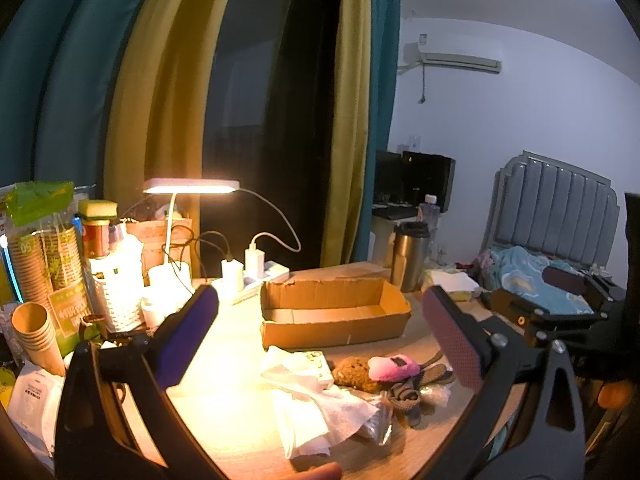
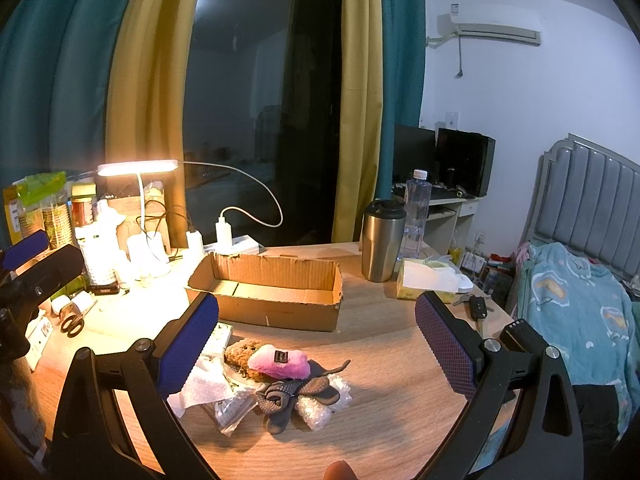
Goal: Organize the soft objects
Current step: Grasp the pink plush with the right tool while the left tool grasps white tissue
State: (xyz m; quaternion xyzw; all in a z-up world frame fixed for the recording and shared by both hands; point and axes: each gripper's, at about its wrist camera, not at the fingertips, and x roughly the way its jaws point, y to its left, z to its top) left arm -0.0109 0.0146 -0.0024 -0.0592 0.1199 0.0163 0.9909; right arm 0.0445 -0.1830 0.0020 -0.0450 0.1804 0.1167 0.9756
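premises: a lived-in bedroom in a home. evidence: a bed with grey padded headboard (image 2: 592, 196) and rumpled blue patterned blanket (image 2: 576, 308) stands just beside a wooden table (image 2: 392, 364). teal and yellow curtains (image 2: 132, 80) frame a dark window. a wall air conditioner (image 2: 496, 26) is mounted high on the white wall. two dark monitors (image 2: 444, 160) sit on a small desk in the corner. a lit desk lamp (image 2: 138, 168), chargers in a power strip (image 2: 240, 245), stacked paper cups (image 1: 34, 324) and a steel tumbler (image 2: 382, 240) crowd the table.

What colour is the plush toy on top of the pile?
Pink plush toy with a small dark label; clearest in the right wrist view.
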